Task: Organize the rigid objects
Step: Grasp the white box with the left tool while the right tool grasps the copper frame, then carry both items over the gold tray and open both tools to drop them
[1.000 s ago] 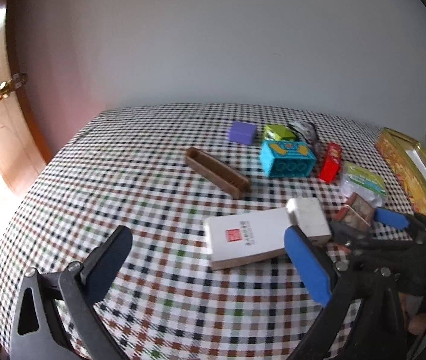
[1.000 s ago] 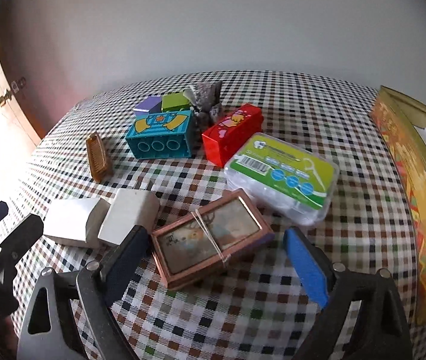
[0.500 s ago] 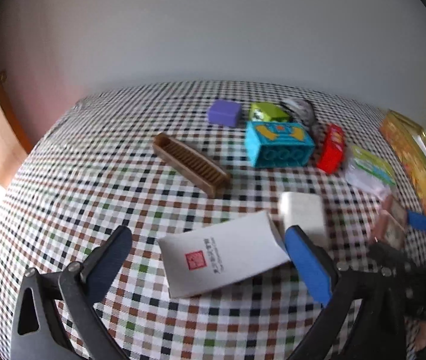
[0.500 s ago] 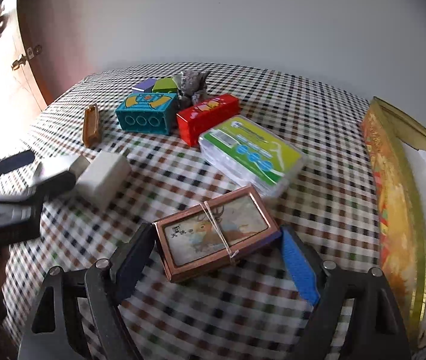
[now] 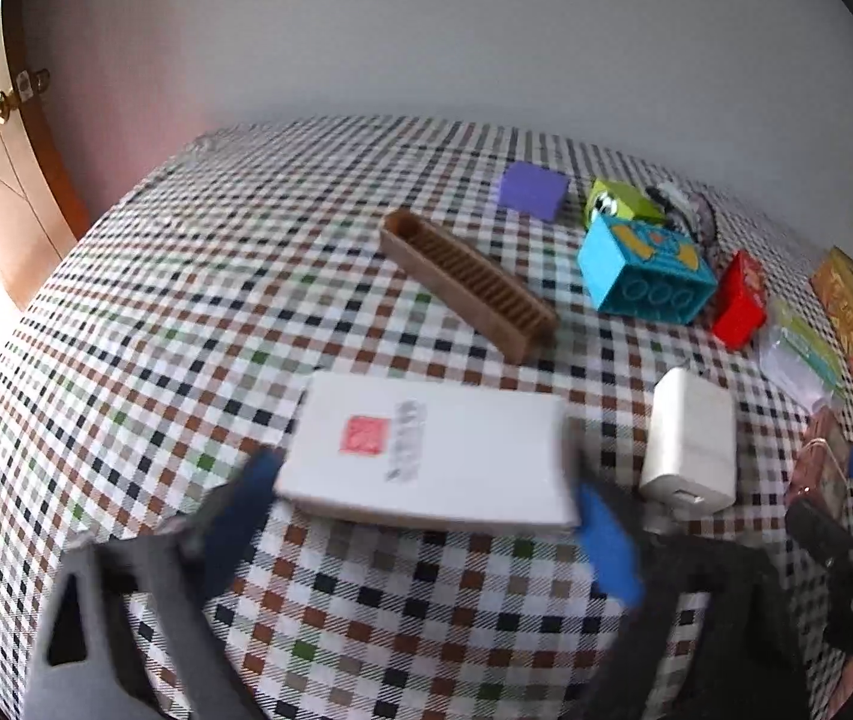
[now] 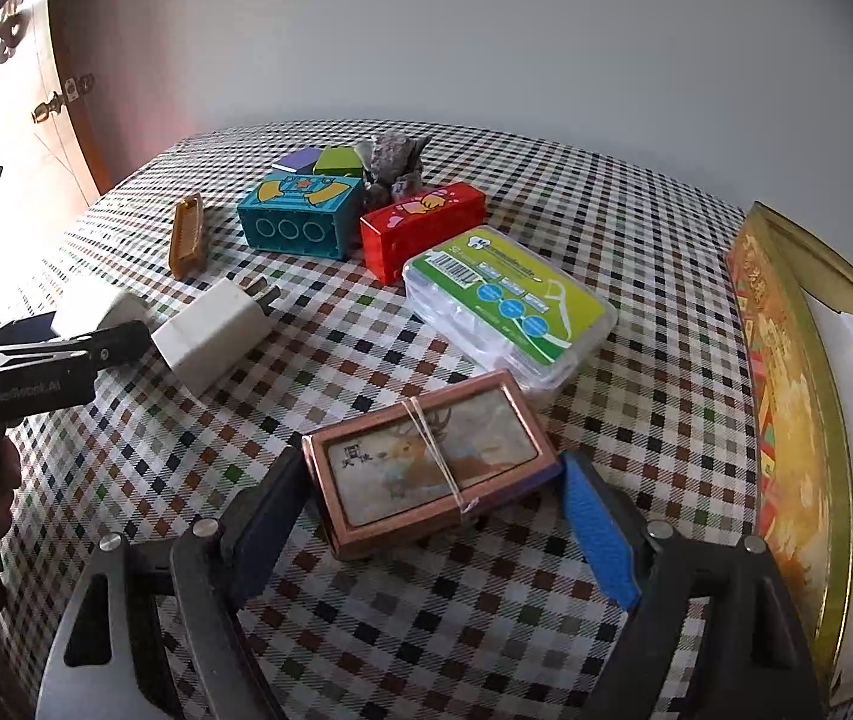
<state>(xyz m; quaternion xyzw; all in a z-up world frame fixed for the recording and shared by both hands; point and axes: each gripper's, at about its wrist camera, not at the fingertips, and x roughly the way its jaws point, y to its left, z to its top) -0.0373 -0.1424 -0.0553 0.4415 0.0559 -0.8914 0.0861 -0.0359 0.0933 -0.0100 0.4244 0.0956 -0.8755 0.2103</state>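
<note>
Both hands are at the pick-up step, each w/ a box between its jaws on the checked tablecloth (image 6: 636, 252). The left gripper (image 5: 426, 516) has just been closing; the white box (image 5: 432, 456) sits between its blue pads, which look to be right at the short ends, but the view is blurred, so I can't tell if they're pressing yet. The right gripper (image 6: 426, 504) straddles the copper-framed picture box (image 6: 426, 456); the left pad looks to touch, the right one shows a sliver of gap, so I'd call it not yet clamped. The white charger (image 5: 690, 444) lies just beside the white box at 3 o'clock. The gold tray (image 6: 810, 396) is at 3 o'clock of the picture box, prob. the drop spot. Next: squeeze firm and square on both, lift straight up, keep clear of the charger.
</note>
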